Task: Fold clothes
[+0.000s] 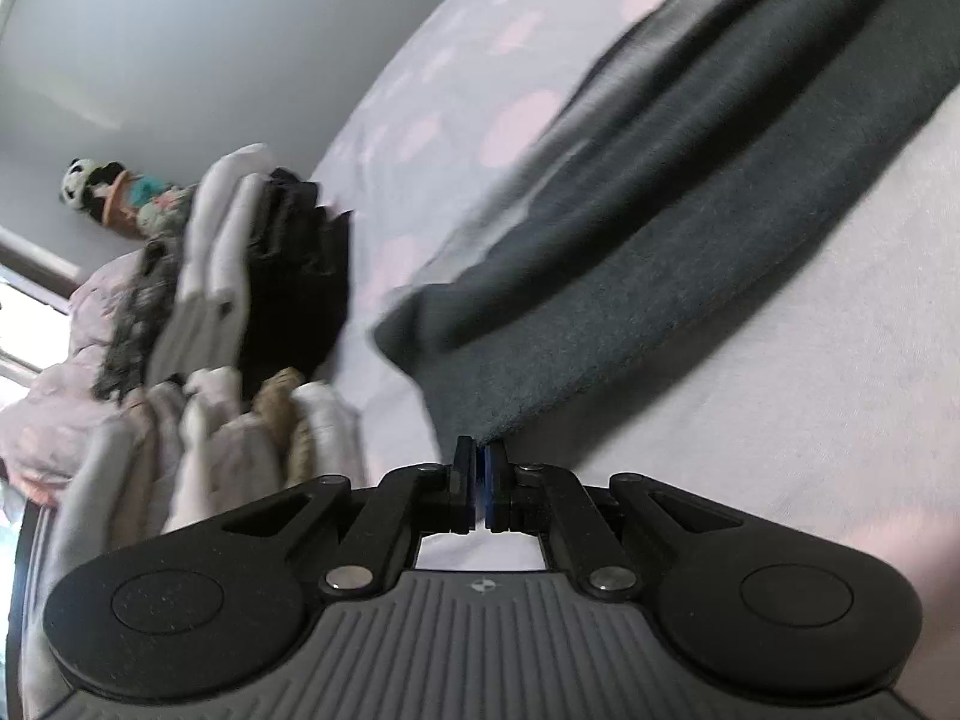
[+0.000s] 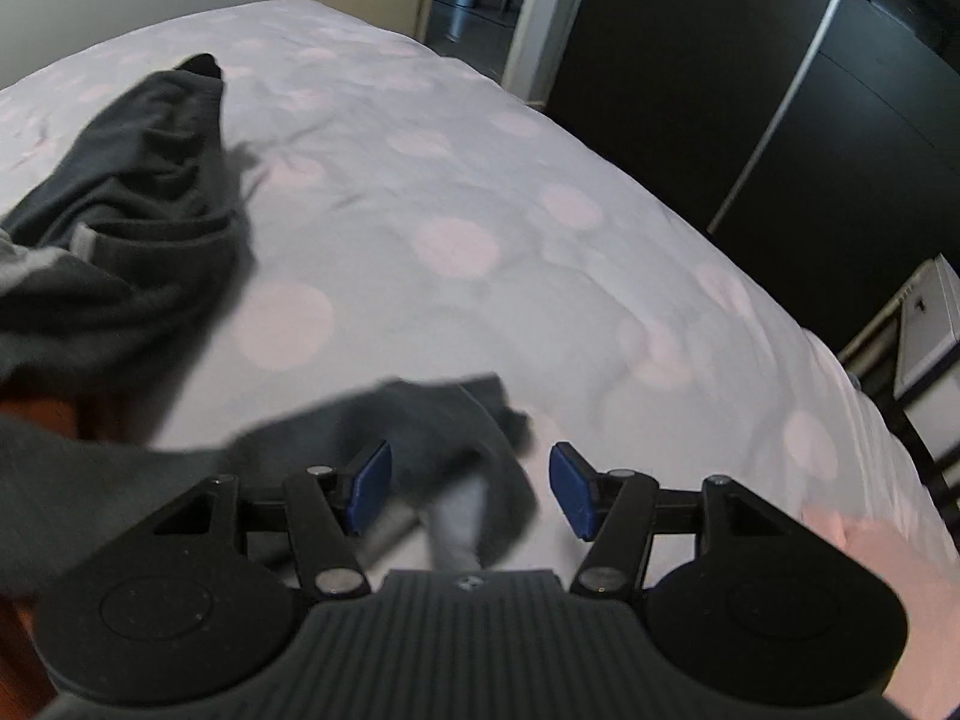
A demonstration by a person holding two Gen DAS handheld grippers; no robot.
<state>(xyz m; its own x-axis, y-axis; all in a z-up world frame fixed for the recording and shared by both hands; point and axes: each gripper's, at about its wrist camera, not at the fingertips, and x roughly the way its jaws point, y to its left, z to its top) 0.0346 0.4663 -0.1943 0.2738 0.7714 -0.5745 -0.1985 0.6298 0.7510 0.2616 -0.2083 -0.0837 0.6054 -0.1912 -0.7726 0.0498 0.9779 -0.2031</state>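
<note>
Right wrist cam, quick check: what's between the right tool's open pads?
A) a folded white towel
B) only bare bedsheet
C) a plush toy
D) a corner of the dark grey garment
D: the right tool stands open, and a corner of the dark grey garment lies between its blue pads, over the spotted bedsheet.

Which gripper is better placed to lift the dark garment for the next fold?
Likely left gripper: shut at the corner of the dark garment. Right gripper is open, garment between its pads, ungripped.

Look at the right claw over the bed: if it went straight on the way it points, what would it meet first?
Most likely the dark grey garment, whose end lies between the open right claw pads. Beyond it is only the spotted bed cover. Blur leaves depth uncertain.
</note>
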